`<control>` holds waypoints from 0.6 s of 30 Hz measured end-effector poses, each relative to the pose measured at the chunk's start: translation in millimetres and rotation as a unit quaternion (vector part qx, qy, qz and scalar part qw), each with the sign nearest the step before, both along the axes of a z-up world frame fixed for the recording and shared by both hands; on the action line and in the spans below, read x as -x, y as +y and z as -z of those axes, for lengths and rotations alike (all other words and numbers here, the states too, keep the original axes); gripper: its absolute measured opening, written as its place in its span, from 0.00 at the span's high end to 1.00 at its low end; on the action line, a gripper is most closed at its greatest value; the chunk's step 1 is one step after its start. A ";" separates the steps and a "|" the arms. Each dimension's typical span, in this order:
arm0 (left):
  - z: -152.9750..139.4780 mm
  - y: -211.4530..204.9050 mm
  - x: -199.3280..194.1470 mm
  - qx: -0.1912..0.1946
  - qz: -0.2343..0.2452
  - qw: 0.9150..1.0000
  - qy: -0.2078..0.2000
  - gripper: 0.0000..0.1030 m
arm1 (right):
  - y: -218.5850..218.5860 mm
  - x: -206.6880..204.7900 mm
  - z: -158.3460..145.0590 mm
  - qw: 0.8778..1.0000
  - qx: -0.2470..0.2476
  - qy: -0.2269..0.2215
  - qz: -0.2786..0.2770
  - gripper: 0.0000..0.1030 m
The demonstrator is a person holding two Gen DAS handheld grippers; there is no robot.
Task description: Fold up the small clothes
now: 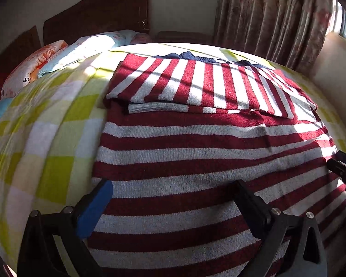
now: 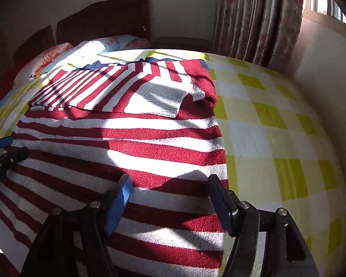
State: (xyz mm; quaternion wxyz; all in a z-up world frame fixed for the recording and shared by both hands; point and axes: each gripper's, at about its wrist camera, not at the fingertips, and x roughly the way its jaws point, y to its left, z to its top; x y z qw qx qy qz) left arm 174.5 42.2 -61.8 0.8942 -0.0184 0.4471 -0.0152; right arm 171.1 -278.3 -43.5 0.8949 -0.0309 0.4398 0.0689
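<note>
Sweater [image 1: 196, 161], red and white striped, lies flat on the bed [image 1: 46, 138] right under both grippers, its sleeves [image 1: 196, 83] already folded across the chest ahead of them. The left gripper [image 1: 173, 198] hovers with fingers spread wide over the near left part of the body; the right gripper [image 2: 170, 196] is spread too, straddling the sweater's right edge. The next move looks like lifting the near hem: each gripper should pinch through both layers close to its own corner, rise together, then carry the hem forward evenly to meet the sleeves, keeping the stripes square
</note>
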 end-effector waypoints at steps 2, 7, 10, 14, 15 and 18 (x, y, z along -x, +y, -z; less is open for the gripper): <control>-6.0 1.3 8.0 0.016 0.008 1.000 -0.023 0.00 | -5.9 3.5 -2.6 1.000 -0.014 -0.009 0.009 0.34; -10.6 -25.6 26.2 -0.024 0.071 0.997 -0.034 0.00 | 30.3 17.9 -14.7 0.997 -0.003 -0.030 -0.068 0.34; -2.7 -24.2 22.1 -0.027 0.065 0.998 0.001 0.00 | 62.6 26.5 -5.2 0.990 0.033 -0.001 -0.140 0.34; -1.2 -10.1 23.2 -0.015 0.044 0.999 0.014 0.00 | 56.0 29.7 -1.8 0.989 0.020 0.000 -0.143 0.34; -1.2 -6.7 25.5 -0.016 0.039 0.999 0.014 0.00 | 47.6 27.0 -1.6 0.991 0.011 0.006 -0.132 0.34; -1.5 6.0 34.3 -0.011 0.017 1.000 0.012 0.00 | 20.7 29.1 -2.2 0.996 0.010 0.006 -0.091 0.34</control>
